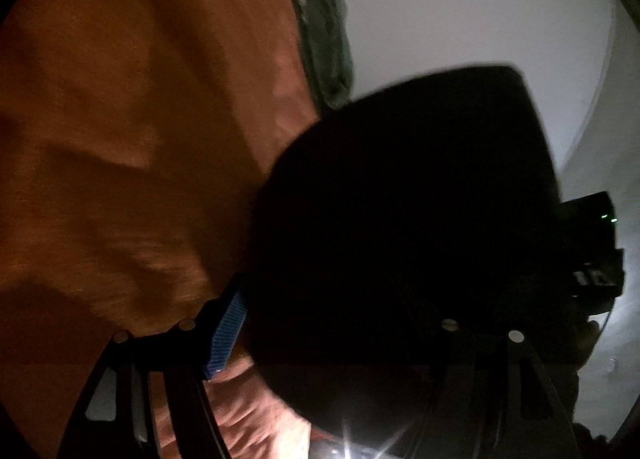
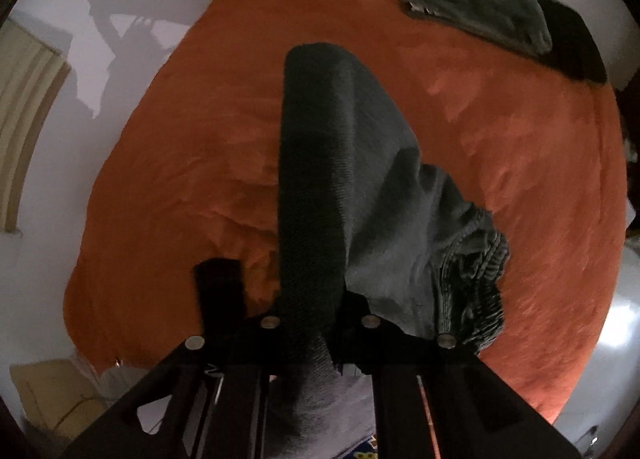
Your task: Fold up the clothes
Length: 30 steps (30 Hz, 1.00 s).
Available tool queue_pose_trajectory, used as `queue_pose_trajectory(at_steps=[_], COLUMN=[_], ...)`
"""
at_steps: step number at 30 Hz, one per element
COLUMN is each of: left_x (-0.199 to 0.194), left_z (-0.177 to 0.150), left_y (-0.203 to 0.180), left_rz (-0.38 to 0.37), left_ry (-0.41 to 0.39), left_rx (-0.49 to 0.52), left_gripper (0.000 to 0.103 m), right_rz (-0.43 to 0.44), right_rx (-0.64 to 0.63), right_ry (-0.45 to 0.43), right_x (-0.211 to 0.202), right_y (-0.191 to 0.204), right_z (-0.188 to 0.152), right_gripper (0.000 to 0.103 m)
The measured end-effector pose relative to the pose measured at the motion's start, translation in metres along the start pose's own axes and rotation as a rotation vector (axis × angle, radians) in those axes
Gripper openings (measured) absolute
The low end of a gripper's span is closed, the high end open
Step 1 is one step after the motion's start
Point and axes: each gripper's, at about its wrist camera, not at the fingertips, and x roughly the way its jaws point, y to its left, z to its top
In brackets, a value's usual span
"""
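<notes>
No containers in either view, just cloth on a bed-like surface w/ a rust-orange plush cover (image 2: 520, 187).

Right wrist view: right gripper (image 2: 280, 291) has its two black fingers clamped on a dark grey-green ribbed knit garment (image 2: 320, 163). Fabric runs up betw. the fingers, one flap standing tall and stiff-looking, the rest bunched to the right w/ a gathered elastic waistband (image 2: 476, 259) hanging over the orange cover. Garment is held up above the cover, roughly over its middle. At far upper right, a folded grey-green garment (image 2: 476, 7) lies near the cover's edge, on top of a darker black piece (image 2: 572, 43) – touching, stacked. White wall (image 2: 52, 147) behind w/ shadows of arms/grippers on it.

Left wrist view: very dark. A big black mass of cloth (image 1: 400, 219) fills the centre and covers the space betw. the left gripper (image 1: 340, 339) fingers; blue pad (image 1: 226, 331) on left finger visible, right finger hidden in the dark. Looks to have cloth betw. fingers but cannot tell if it is actually clamped. Orange cover on the left here, blurred; folded grey-green piece seen edge-on at top centre. Black device w/ a small green light (image 1: 592, 243) at right edge, only in this view.

Waistband, stacked pile and wall shadows show only in right view
</notes>
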Motion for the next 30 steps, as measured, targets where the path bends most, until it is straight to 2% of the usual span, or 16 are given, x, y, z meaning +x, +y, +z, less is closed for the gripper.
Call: queue_pose_trajectory(at_steps=[4,9,11,16,18,21,22,24,26,29,30], left_x=[0.032,0.027,0.027,0.016,0.001,-0.013,-0.015,-0.020,-0.024,-0.031,-0.033], left_z=[-0.006,-0.010,-0.011,-0.018,-0.021,-0.024,-0.024,-0.026,-0.027,-0.028,-0.029], left_y=[-0.006,-0.008,-0.008,0.005,0.022,0.038,0.040,0.045,0.050,0.057,0.059], left_rz=[-0.062,-0.095,-0.081,-0.025,-0.010,0.007,0.012,0.020,0.028,0.041,0.045], left_ry=[0.014,-0.033,-0.036,-0.034,-0.053,-0.071,-0.073,-0.078,-0.082,-0.089,-0.091], left_rx=[-0.012,-0.034,-0.039,-0.056,-0.089,-0.118,-0.121,-0.129,-0.137,-0.149,-0.153], left_gripper=[0.070,0.070,0.070,0.070,0.070,0.070,0.069,0.057,0.054,0.052,0.051], right_rz=[-0.044,-0.103,-0.135,-0.135,-0.110,-0.114,-0.113,-0.121,-0.142,-0.148,-0.146], right_rx=[-0.021,-0.062,-0.060,-0.013,-0.004,-0.033,-0.041,-0.080,-0.149,-0.241,-0.240], right_ry=[0.003,-0.005,0.006,0.023,0.042,0.099,0.124,0.167,0.200,0.169,0.156], right_x=[-0.006,-0.013,-0.010,0.011,0.029,0.077,0.092,0.119,0.136,0.125,0.118], right_y=[0.021,0.058,0.063,0.073,0.082,0.104,0.112,0.131,0.148,0.168,0.166], right_z=[0.005,-0.002,-0.005,-0.012,-0.015,-0.019,-0.020,-0.022,-0.024,-0.023,-0.021], right_gripper=[0.008,0.008,0.008,0.008,0.008,0.009,0.011,0.016,0.025,0.034,0.040])
